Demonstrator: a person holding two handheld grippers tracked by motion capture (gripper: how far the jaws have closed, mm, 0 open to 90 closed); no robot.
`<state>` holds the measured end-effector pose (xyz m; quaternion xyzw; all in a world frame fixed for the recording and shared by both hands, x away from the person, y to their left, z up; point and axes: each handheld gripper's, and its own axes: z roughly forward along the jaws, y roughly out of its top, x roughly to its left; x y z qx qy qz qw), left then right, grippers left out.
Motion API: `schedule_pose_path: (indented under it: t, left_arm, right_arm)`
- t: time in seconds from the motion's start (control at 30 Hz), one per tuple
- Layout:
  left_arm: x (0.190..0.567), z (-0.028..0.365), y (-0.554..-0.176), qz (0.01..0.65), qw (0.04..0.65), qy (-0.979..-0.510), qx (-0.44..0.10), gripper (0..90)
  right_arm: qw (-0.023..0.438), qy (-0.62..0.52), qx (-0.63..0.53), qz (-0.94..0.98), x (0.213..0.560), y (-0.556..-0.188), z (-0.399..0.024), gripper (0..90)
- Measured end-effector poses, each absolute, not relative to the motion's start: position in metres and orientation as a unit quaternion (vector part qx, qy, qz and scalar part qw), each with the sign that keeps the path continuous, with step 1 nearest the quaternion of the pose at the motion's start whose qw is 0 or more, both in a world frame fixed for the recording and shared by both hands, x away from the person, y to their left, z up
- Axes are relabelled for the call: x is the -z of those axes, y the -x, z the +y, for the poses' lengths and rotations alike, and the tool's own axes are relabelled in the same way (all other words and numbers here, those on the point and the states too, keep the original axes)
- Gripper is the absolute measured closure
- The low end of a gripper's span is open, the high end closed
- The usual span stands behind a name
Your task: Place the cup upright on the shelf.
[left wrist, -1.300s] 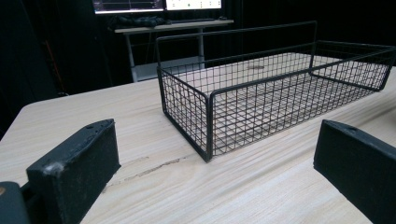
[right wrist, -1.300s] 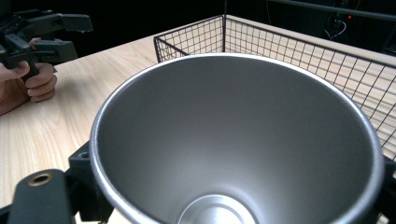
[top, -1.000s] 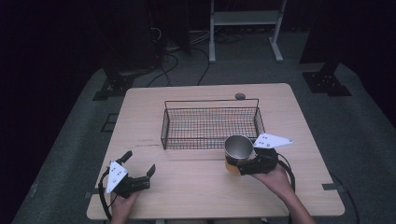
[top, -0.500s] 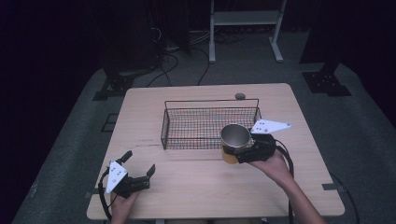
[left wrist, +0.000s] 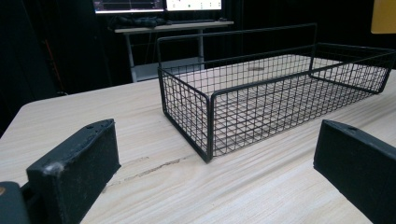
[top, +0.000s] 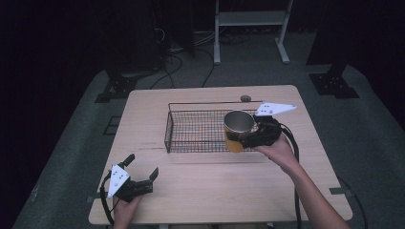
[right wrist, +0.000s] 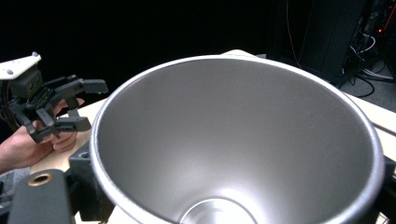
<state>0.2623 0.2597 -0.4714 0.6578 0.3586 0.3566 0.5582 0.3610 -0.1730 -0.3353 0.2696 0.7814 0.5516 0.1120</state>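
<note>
Steel-lined cup (top: 238, 130) with a yellow outer wall is clamped in the right tool (top: 248, 139), upright, mouth up, at the right end of the black wire basket (top: 191, 131). From the high view the cup overlaps the basket's near-right corner; whether it is above the mesh floor or just outside the front wall cannot be told, and whether its base touches anything is hidden. Right gripper view: the brushed metal interior of the cup (right wrist: 238, 144) sits directly in front of the camera, with a black jaw visible at each side of the rim, closed against the wall. Left tool (top: 143, 177) rests at the near-left part of the wooden tabletop (top: 200, 186), well apart from the basket, jaws spread wide with nothing between them. Left gripper view confirms this: both black jaws are far apart, bare tabletop (left wrist: 243, 186) between them, the basket (left wrist: 261, 100) ahead and a yellow edge of the cup (left wrist: 384, 16) at the upper right corner. Left tool (right wrist: 70, 109) also shows in the right gripper view, held in a hand (right wrist: 28, 144). Small round grey object (top: 245, 98) lies on the tabletop just behind the basket.
</note>
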Motion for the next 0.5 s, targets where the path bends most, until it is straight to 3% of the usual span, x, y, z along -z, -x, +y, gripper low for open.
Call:
schedule_pose_path:
  t: [0.5]
  left_arm:
    - [0.472, 0.259, -0.262, 0.356, 0.558, -0.659, -0.357, 0.0]
  right_arm:
    - [0.102, -0.257, -0.542, 0.794, 0.314, -0.403, -0.16, 12.7]
